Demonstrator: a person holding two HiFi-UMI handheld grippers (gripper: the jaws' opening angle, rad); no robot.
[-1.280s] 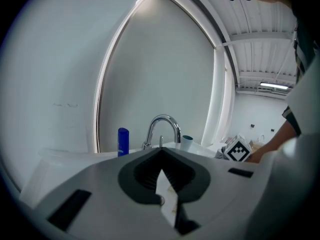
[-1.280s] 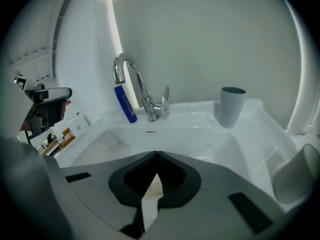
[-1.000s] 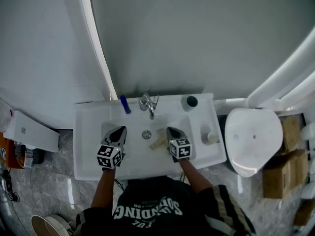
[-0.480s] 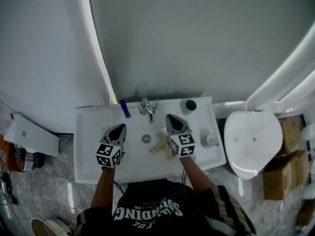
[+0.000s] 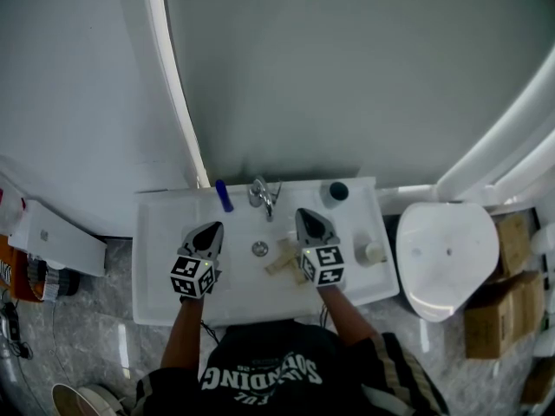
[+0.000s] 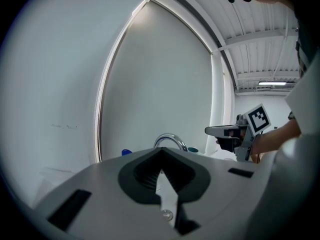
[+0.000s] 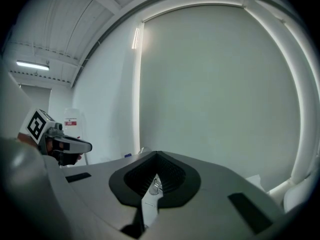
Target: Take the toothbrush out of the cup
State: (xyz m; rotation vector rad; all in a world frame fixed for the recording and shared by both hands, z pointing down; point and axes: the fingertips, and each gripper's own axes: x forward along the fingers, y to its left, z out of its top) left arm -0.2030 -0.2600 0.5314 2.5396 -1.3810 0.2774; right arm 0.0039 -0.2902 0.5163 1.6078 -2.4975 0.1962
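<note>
A white sink [image 5: 160,258] stands against the wall. On its back ledge, right of the tap [image 5: 263,193], is a grey cup [image 5: 336,192] with a dark teal top; I see no toothbrush sticking out of it. A beige stick-like thing [image 5: 279,256] lies in the basin, too small to identify. Just right of it, above the basin, hovers my right gripper [image 5: 310,216], shut and holding nothing. My left gripper [image 5: 211,229] hangs over the basin's left side, its jaws together and nothing between them. Each gripper shows in the other's view, the right gripper [image 6: 220,130] and the left gripper [image 7: 82,146].
A blue object [image 5: 224,195] stands on the ledge left of the tap. A small pale bottle [image 5: 374,252] sits on the sink's right edge. A white toilet [image 5: 447,254] is to the right, with cardboard boxes [image 5: 499,306] beyond it. A large grey arched panel fills the wall behind.
My right gripper has lifted up out of the basin, leaving the beige thing lying there. The left gripper has hardly moved.
</note>
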